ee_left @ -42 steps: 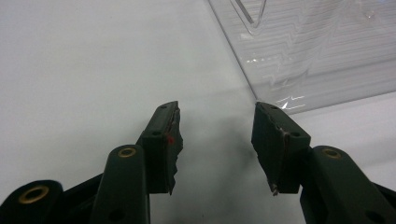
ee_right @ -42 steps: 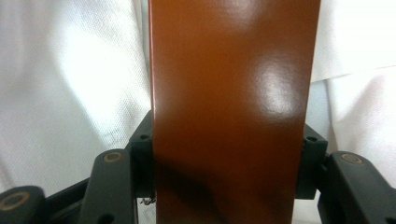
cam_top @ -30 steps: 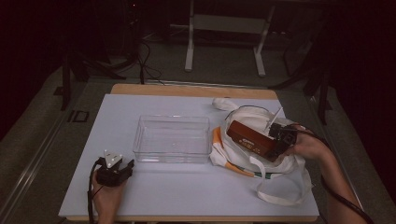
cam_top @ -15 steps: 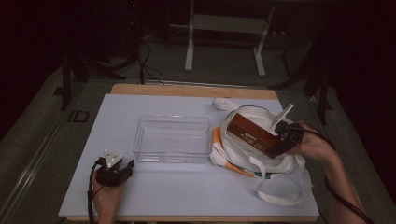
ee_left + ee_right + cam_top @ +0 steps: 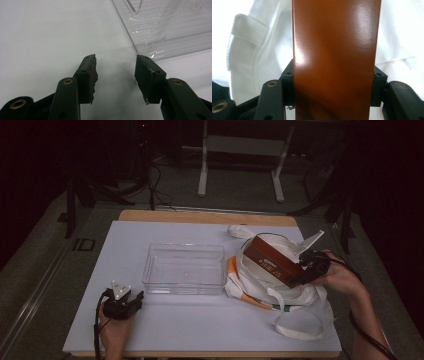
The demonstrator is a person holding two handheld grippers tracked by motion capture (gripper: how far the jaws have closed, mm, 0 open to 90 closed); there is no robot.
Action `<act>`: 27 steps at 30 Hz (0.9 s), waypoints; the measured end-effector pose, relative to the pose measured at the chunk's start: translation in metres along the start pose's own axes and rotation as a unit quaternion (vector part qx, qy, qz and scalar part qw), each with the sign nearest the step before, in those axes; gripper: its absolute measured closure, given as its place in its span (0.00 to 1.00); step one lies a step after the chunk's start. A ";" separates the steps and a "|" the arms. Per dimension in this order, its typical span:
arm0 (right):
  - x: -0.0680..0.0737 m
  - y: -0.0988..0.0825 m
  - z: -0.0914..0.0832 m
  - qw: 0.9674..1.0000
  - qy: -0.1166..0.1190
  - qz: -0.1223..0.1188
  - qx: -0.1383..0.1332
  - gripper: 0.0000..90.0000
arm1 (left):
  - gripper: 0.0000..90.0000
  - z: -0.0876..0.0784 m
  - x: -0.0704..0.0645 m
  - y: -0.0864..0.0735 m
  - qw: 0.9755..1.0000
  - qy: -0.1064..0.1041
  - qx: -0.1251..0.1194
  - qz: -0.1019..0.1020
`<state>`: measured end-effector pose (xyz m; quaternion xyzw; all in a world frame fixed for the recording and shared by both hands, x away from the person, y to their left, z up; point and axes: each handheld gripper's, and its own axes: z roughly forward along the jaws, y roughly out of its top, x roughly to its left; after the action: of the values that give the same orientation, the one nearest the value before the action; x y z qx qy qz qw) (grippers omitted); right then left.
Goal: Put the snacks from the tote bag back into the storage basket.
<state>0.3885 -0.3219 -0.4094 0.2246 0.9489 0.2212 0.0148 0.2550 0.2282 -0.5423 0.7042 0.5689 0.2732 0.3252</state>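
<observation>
Overhead camera first: right gripper (image 5: 311, 266) clamps the near end of a brown box (image 5: 272, 261), held above a white tote bag (image 5: 280, 292); the box's long axis runs from the gripper up and left toward the clear plastic bin (image 5: 184, 268). Left gripper (image 5: 123, 302) rests on the white table (image 5: 200, 330) near the bin's front left corner. Left gripper view: jaws spread wide, empty, the bin's corner (image 5: 160, 27) just ahead. Right gripper view: the box's glossy face (image 5: 335, 60) pinched between both jaws, white fabric (image 5: 254, 50) behind.
</observation>
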 end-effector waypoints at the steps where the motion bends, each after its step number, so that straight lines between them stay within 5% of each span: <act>1: 0.001 0.001 -0.001 1.000 0.001 -0.001 -0.003 0.47 | 0.58 0.000 0.000 0.000 1.000 0.000 0.000 0.000; 27: 0.007 0.012 -0.012 0.998 0.004 -0.029 -0.051 0.47 | 0.58 0.000 0.000 0.000 1.000 0.000 -0.001 0.000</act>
<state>0.3861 -0.3142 -0.3932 0.1951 0.9426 0.2694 0.0293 0.2549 0.2282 -0.5423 0.7042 0.5684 0.2735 0.3261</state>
